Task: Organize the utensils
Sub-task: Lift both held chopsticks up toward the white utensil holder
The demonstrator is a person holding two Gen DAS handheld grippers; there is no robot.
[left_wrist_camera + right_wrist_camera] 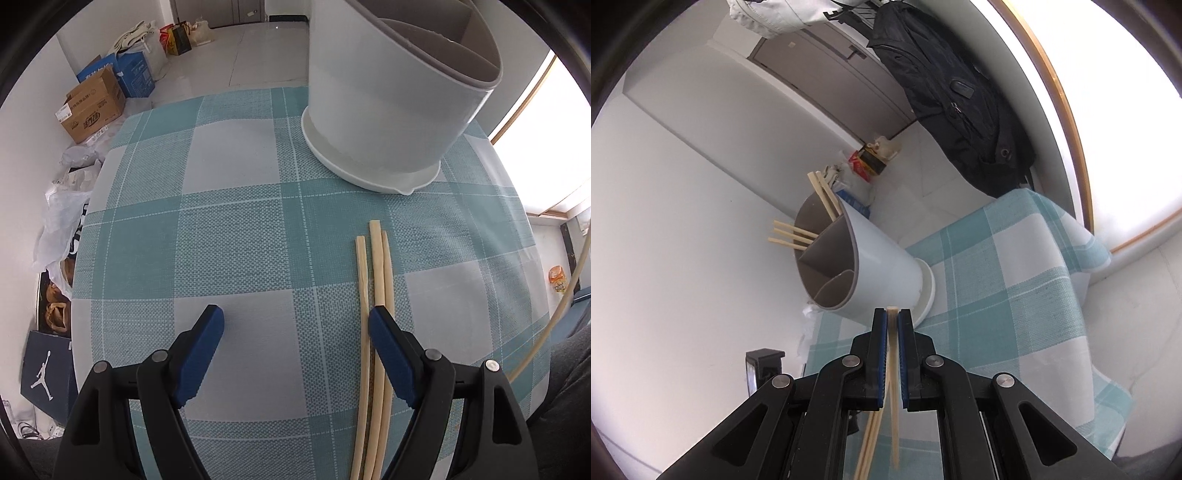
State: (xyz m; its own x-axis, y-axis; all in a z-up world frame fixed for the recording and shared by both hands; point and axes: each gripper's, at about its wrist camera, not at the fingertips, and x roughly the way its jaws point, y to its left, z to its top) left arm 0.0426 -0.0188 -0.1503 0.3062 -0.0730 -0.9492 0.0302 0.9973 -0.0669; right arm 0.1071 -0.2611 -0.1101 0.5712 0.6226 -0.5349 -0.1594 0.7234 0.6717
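Observation:
My left gripper (295, 317) hangs open over the teal checked tablecloth (236, 236), with nothing between its blue pads. Three pale wooden chopsticks (376, 280) lie side by side on the cloth, right beside its right fingertip (380, 325). Beyond them stands the white utensil holder (391, 110) on its saucer. My right gripper (892, 314) is shut on a chopstick (893, 354), whose tip pokes out toward the holder (879, 266). The holder's grey divided inside has several chopsticks (823, 195) in two compartments. Two more sticks (870, 443) show below the jaws; I cannot tell whether they are held.
The table edge (92, 206) drops off on the left to a floor with cardboard boxes (92, 107), plastic bags (62, 229) and a dark shoebox (48, 373). A black jacket (960, 96) hangs by the window. A dark-clothed leg (565, 387) sits at the table's right.

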